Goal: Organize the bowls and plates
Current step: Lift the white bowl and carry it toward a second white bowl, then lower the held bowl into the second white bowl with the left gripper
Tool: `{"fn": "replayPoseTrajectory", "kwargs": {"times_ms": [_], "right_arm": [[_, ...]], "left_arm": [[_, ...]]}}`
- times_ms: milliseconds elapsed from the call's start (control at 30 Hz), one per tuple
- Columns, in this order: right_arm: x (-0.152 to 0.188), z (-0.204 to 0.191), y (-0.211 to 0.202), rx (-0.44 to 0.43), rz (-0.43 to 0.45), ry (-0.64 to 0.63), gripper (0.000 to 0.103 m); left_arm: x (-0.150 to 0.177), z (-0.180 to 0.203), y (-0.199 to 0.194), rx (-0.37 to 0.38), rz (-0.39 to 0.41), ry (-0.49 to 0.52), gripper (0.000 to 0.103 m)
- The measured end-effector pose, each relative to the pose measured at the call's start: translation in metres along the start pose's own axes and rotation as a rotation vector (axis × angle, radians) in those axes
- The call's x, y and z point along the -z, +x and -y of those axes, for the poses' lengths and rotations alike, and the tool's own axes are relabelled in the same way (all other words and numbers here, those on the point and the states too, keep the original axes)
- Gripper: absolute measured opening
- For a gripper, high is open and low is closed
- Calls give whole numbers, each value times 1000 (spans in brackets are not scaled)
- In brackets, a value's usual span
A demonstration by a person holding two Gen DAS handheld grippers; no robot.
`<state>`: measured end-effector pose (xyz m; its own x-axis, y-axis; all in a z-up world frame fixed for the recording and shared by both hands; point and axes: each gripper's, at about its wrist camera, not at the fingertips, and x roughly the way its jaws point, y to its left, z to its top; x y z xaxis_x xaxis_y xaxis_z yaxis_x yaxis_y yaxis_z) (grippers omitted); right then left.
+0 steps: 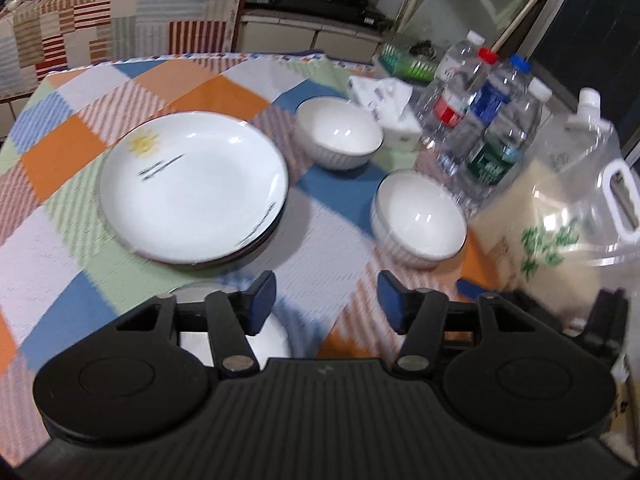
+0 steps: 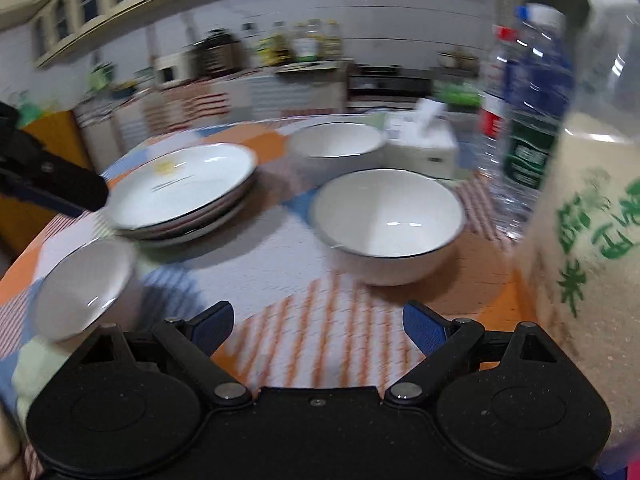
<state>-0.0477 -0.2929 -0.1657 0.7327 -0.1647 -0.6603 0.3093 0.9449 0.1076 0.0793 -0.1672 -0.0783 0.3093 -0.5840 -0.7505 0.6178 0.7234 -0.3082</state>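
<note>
A stack of white plates [image 1: 192, 184] [image 2: 180, 188] sits on the checked tablecloth at centre left. Three white bowls stand apart: one at the back [image 1: 338, 132] [image 2: 336, 144], one to the right [image 1: 418, 220] [image 2: 388, 220], and one near the front [image 1: 236, 332] [image 2: 84, 288], partly hidden under my left gripper's finger. My left gripper [image 1: 326, 304] is open above the cloth with nothing between its blue pads; in the right wrist view it shows at the left edge [image 2: 52, 184]. My right gripper [image 2: 318, 328] is open and empty, just in front of the right bowl.
Several water bottles [image 1: 480, 120] [image 2: 520, 120] and a tissue box [image 1: 394, 116] [image 2: 424, 148] stand at the back right. A large clear jug of rice [image 1: 560, 216] [image 2: 580, 220] stands close on the right. A cloth-covered counter [image 1: 100, 28] lies beyond the table.
</note>
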Motion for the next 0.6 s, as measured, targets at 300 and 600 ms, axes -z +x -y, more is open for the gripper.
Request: {"fn": "replayPoseTrajectory", "kwargs": {"times_ms": [300,600], "right_arm": [[-10,9,51,79,-50,28,94],[-13,23,70,147,-18,25,94]], "left_arm": [[-13,19,57,55,38,-14,66],[-18,39,113,57,-10,21,66]]}}
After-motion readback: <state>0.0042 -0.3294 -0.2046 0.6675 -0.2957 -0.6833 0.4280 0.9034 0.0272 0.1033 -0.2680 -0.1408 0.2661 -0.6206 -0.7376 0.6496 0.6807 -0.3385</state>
